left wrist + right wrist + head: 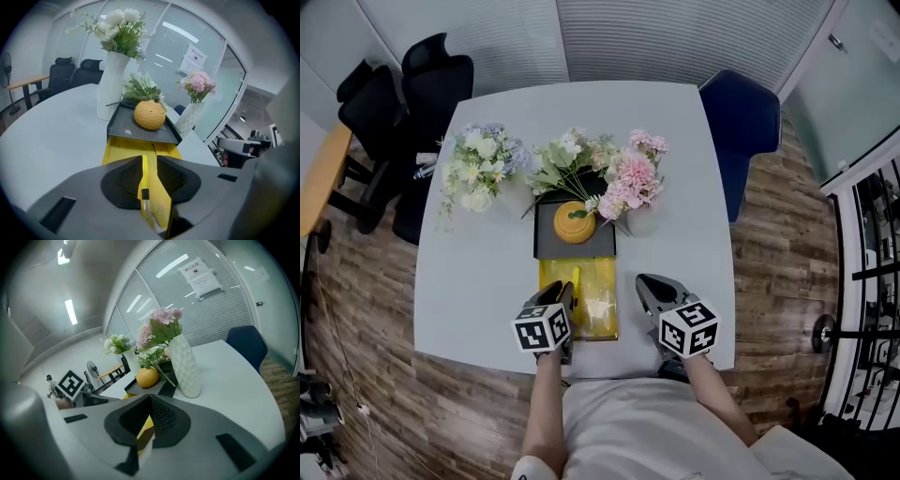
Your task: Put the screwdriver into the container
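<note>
Screwdriver [575, 281] is lying in the yellow container [547, 275], long axis 12-to-6, just at 12 o'clock off the left gripper [563, 293] — jaws a crack apart, clamping nothing. Right gripper [650, 285] sits farther off at 3 o'clock, jaws together, empty — looks done to me.

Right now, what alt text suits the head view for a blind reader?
Above a white table, the left tongs hover over a yellow box with a screwdriver inside, the right tongs beside it. Behind stand a dark tray holding an orange ball, and flowers.
</note>
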{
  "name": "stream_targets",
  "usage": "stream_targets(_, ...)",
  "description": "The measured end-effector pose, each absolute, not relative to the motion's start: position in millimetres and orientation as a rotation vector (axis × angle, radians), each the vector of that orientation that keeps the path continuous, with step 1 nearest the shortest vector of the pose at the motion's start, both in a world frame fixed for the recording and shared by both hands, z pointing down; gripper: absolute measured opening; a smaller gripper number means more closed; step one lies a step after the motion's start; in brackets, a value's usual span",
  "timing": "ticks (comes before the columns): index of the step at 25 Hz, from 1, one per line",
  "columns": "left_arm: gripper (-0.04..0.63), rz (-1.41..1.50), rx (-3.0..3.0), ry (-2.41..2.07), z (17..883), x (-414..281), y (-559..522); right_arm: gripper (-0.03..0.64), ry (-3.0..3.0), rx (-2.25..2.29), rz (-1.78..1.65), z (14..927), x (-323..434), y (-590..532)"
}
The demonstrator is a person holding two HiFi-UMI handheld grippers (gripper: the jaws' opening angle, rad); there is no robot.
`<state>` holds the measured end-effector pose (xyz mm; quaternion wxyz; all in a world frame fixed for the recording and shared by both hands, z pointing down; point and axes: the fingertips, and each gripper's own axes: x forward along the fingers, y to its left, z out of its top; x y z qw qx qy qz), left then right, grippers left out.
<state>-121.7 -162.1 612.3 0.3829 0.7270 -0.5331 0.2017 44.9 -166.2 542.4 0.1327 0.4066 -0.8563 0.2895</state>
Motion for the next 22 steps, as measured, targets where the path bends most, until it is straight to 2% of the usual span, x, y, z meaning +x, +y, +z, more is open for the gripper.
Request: stream_targets(22, 0.011, 0.337, 2.042, -1.553, 512.8, -137.0, -121.1, 0.015, -2.618, 1.241, 0.647, 481.2, 29.6, -132.7)
